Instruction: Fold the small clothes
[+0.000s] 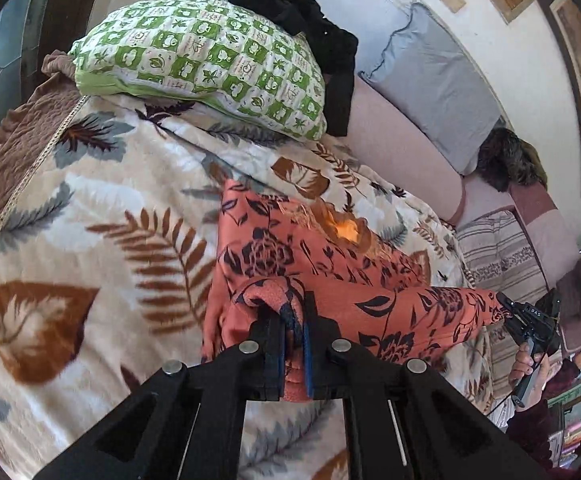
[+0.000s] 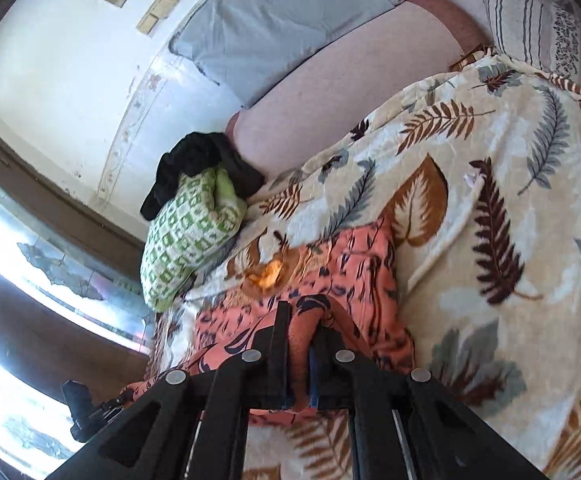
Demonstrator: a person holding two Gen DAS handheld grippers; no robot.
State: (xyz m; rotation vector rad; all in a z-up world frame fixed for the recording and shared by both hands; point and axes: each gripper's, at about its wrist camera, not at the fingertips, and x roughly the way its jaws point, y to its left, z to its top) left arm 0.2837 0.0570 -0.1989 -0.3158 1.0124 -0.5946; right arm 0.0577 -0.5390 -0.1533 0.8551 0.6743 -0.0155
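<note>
- The garment (image 1: 290, 248), coral with a dark flower print, hangs stretched over the leaf-print blanket (image 1: 90, 208), its far part lying on the blanket and its near edge lifted off it.
- The left gripper (image 1: 293, 320) is clamped narrow on one corner of the garment, cloth bunched between its blue pads.
- The right gripper (image 2: 301, 328) is clamped the same way on the other corner; in the left view it shows at the garment's far right end, with a hand (image 1: 526, 364) on its handle.
- A green checked pillow (image 1: 210, 60) lies at the blanket's far edge, beyond the garment.
- A black cloth (image 1: 310, 32) is draped over that pillow.
- A grey pillow (image 1: 434, 80) leans on the wall behind the blanket.
</note>
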